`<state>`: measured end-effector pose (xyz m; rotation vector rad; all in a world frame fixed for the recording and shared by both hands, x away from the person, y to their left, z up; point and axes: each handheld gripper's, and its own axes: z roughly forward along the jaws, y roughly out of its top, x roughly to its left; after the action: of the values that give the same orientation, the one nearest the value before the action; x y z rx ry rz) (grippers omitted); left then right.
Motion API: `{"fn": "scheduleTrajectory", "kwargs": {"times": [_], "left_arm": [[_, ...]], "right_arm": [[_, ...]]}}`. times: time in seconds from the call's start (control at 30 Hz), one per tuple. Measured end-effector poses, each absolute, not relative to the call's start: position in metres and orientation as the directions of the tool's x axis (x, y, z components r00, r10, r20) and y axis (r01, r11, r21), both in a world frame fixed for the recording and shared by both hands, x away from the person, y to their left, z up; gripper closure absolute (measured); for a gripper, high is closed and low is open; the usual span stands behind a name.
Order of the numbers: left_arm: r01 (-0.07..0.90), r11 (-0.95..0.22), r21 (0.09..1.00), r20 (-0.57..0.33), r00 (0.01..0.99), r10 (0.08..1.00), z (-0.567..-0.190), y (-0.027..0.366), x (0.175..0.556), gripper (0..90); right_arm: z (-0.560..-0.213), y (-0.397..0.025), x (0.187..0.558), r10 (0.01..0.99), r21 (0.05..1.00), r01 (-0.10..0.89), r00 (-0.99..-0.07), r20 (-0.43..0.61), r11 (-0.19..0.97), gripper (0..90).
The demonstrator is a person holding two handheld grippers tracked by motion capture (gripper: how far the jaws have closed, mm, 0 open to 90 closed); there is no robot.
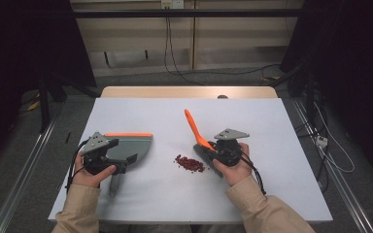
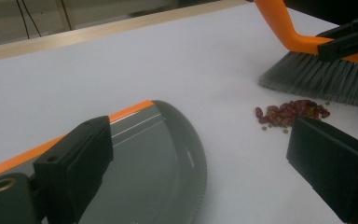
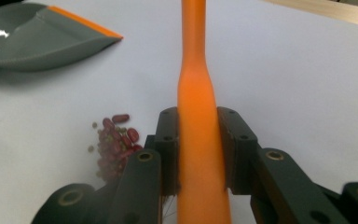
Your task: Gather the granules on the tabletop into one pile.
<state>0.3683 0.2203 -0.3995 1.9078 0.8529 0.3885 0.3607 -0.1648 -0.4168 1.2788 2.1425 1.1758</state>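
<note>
Beans (image 1: 190, 163), a small red heap with a few greenish bits, lie on the white table (image 1: 252, 204) between the two grippers, just beside the bristles of the brush (image 1: 197, 133) and well apart from the dustpan (image 1: 132, 145). In the right gripper view the right gripper (image 3: 198, 154) has its jaws closed hard on the brush's orange handle, one jaw pressed to each side, with the handle running straight up between them and away; the beans (image 3: 114, 144) sit just to the left of the left jaw, and the dustpan (image 3: 37, 37) lies farther off beyond that jaw, upper left. From the high view the brush head rests on the table under that gripper (image 1: 223, 150), its handle tilted up and away from the person. The left gripper (image 1: 108, 162) stands with its jaws wide apart, gripping nothing that I can see. In the left gripper view the grey dustpan (image 2: 158, 163), orange along its back edge, lies flat under and beside the left jaw, its curved lip reaching into the gap between the jaws (image 2: 205, 172); whether that jaw touches the pan I cannot tell. The beans (image 2: 291, 113) lie just beyond the tip of the right jaw, and the brush's grey bristles (image 2: 321, 79) stand just past them, nearly touching the heap.
</note>
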Motion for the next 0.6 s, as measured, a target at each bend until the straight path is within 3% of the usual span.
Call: {"fn": "scheduleTrajectory", "kwargs": {"times": [0.6], "left_arm": [[0.392,-0.294,0.872,-0.079,0.704,0.706,-0.398,0.222,0.367,6.9]], "right_arm": [[-0.415,-0.147,0.368,0.848,0.851,0.493,-0.517,0.117,0.183,71.9]]}}
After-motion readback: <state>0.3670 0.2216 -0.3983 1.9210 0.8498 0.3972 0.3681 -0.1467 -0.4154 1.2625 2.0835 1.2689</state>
